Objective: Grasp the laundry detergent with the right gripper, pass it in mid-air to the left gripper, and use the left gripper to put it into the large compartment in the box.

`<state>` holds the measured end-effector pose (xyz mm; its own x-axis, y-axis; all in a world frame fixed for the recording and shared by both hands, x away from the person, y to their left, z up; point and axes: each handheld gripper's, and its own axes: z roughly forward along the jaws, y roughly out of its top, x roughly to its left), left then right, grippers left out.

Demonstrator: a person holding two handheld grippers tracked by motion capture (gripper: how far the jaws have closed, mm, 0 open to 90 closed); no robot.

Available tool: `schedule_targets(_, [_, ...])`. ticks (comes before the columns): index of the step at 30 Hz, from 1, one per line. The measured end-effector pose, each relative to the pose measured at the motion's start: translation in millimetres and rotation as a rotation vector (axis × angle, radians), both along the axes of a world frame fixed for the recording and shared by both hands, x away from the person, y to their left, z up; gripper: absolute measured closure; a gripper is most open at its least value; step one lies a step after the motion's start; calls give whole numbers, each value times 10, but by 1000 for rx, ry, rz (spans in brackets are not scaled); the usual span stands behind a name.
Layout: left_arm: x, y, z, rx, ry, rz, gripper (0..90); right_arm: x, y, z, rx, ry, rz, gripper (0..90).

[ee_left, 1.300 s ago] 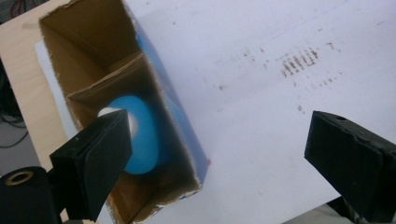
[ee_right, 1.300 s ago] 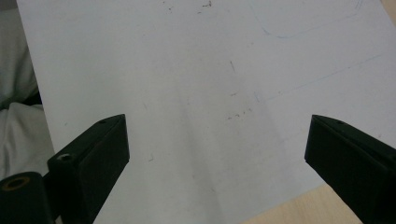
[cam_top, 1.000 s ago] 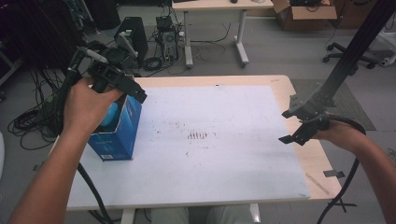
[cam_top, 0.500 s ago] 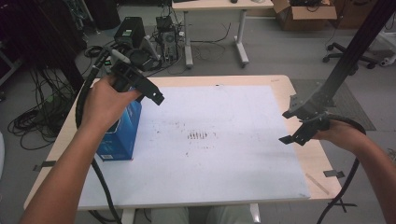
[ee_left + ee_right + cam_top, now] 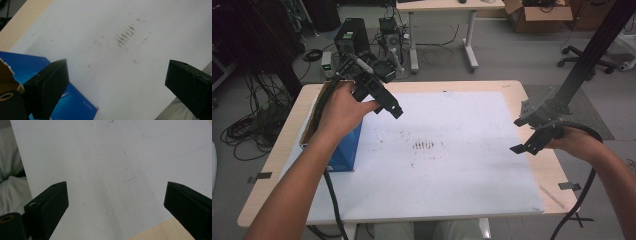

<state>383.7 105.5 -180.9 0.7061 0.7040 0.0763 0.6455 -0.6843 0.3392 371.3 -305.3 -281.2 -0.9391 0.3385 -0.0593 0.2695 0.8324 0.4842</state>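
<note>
Since a second ago the left claw (image 5: 384, 97) has lifted off the blue box (image 5: 343, 152) and swung toward the middle of the tabletop (image 5: 287, 145); then it sat low over the box's top, now it hangs above and to the right of it, touching nothing. Half a second ago it was already partway along this path. The box itself has not shifted: it stands near the left edge, on the left margin of the white sheet (image 5: 462, 190). The right claw (image 5: 532, 132) has kept its place at the right edge of the sheet, and the hand (image 5: 574, 142) behind it looks unchanged.

In the high view the left forearm covers much of the box, and its open top shows as a brown flap at the far side. The left gripper view gives what that angle hides: the box's (image 5: 75, 105) blue face with small print at its lower corner, a torn cardboard edge (image 5: 7, 72) at far left, and the brown smudges (image 5: 125, 36) on the sheet straight ahead. There the jaws stand wide apart with nothing between them. The right gripper view shows its jaws equally wide over bare sheet (image 5: 105, 170), with faint pen lines, a strip of wood at the bottom right, and pale cloth (image 5: 10, 182) at left, possibly the person's clothing.
</note>
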Motion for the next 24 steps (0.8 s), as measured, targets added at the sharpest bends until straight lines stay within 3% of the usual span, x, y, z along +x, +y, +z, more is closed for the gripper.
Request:
schedule_targets(18, [-33,-270,-182,47,38,-227,59,96,38,85,-1,12,-14,52])
schedule_targets(24, [-80,-336,-199,47,27,-282,62,168,69,119,4,11,-13,52])
